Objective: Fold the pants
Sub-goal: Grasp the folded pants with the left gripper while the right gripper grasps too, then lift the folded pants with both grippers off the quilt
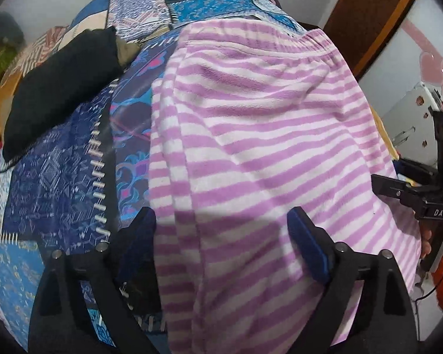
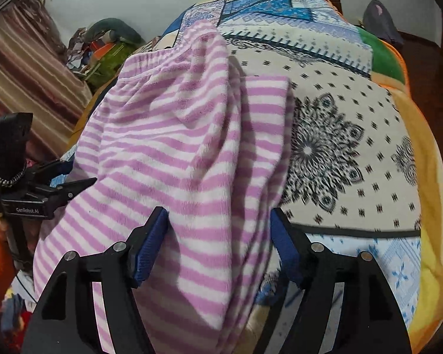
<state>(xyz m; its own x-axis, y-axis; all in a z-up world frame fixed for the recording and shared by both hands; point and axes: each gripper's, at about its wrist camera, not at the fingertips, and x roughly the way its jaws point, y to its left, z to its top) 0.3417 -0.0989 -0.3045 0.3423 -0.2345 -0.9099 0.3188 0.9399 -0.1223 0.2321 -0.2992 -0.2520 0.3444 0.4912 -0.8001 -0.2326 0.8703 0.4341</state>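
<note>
- Striped fleece pants [image 1: 251,147] lie on the patchwork bedspread [image 1: 59,183], waistband at the far end; they look folded lengthwise already, legs stacked.
- My left gripper [image 1: 221,233] is spread wide over the near end, gripping nothing.
- My right gripper [image 2: 218,230] is also wide open, straddling the near stripes, holding nothing.
- Judging the step: about to grab the leg end.
- Next: lower, close both on near edge, carry toward waistband.
- Black cloth [image 1: 59,88] lies apart, left.
</note>
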